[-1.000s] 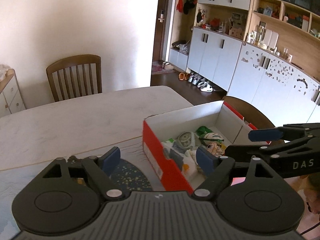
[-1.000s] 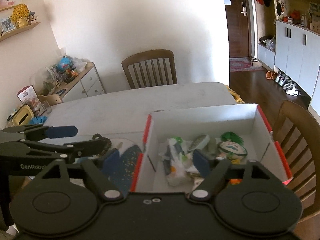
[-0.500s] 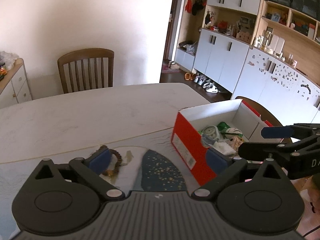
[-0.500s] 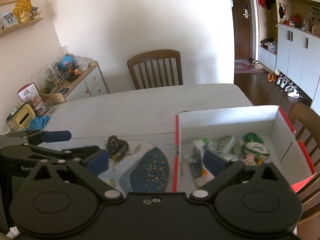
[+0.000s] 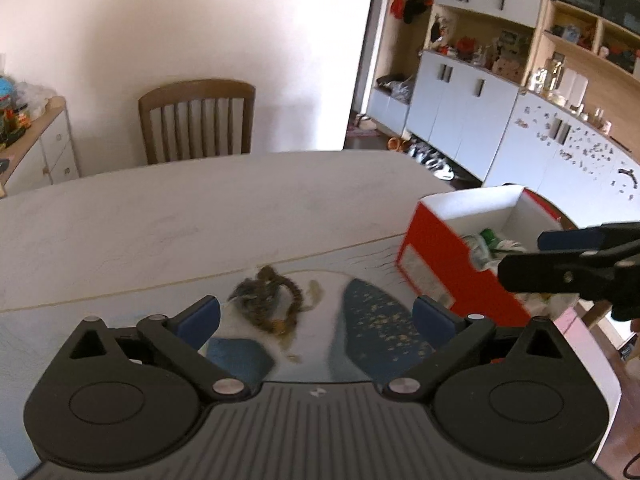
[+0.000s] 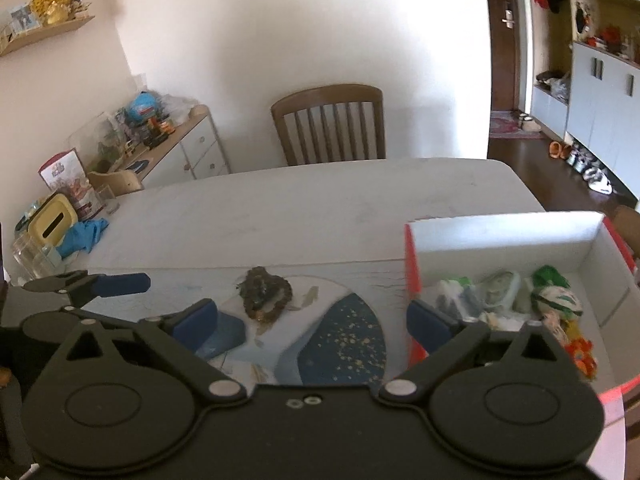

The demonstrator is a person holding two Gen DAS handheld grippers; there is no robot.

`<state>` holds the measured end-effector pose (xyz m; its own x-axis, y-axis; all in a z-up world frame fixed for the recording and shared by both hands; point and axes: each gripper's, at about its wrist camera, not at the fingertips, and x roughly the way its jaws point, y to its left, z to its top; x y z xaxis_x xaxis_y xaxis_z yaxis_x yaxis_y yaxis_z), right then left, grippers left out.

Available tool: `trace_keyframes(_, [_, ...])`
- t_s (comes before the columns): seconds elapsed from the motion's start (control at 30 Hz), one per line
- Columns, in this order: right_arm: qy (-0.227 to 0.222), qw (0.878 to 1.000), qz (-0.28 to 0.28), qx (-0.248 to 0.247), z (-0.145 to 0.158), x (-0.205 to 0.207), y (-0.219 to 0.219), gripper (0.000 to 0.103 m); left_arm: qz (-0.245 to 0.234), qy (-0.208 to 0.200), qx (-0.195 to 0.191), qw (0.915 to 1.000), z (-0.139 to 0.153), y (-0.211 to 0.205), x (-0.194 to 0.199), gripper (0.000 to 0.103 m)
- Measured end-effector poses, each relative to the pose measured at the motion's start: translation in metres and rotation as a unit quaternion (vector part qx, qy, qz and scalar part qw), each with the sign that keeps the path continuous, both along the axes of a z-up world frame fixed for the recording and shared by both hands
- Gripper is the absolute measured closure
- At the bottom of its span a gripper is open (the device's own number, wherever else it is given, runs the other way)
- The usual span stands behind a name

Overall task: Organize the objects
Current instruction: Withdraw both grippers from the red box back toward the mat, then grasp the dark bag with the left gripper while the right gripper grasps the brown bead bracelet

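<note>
A heap of brown bead bracelets [image 5: 268, 300] [image 6: 266, 294] lies on a white and blue patterned mat [image 5: 376, 320] [image 6: 344, 344]. My left gripper [image 5: 316, 316] is open and empty, with the beads just beyond its left pad. My right gripper [image 6: 313, 320] is open and empty too, the beads ahead between its pads. A red and white box [image 5: 448, 256] [image 6: 500, 240] stands to the right with several small items inside. The right gripper [image 5: 560, 256] hovers over the box's near end. The left gripper's blue pad [image 6: 120, 283] shows at the left.
A wooden chair [image 5: 196, 120] [image 6: 328, 124] stands at the far side of the pale table [image 5: 200, 216]. A yellow tissue box [image 6: 54, 224], a blue cloth [image 6: 84, 234] and glasses sit at the table's left end. A cluttered sideboard [image 6: 160, 140] lines the left wall.
Both grippers have moved left, away from the box, which has slid to the right of both views. The beads have come into view ahead of the fingers. Both pairs of jaws have widened.
</note>
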<state>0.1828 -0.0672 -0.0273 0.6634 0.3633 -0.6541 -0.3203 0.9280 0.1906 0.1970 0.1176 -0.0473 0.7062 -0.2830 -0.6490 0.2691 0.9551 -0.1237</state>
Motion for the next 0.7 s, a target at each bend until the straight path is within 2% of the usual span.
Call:
trace_keyframes(0.33, [0.028, 0.999, 0.007, -0.032, -0.025, 0.041, 0.030, 0.005, 0.021, -0.006, 0.011, 0.9997, -0.031, 0.033, 0.029, 0.000])
trace_keyframes(0.7, [0.076, 0.994, 0.021, -0.072, -0.074, 0.086, 0.062, 0.020, 0.019, 0.020, 0.022, 0.9994, -0.068, 0.048, 0.058, 0.000])
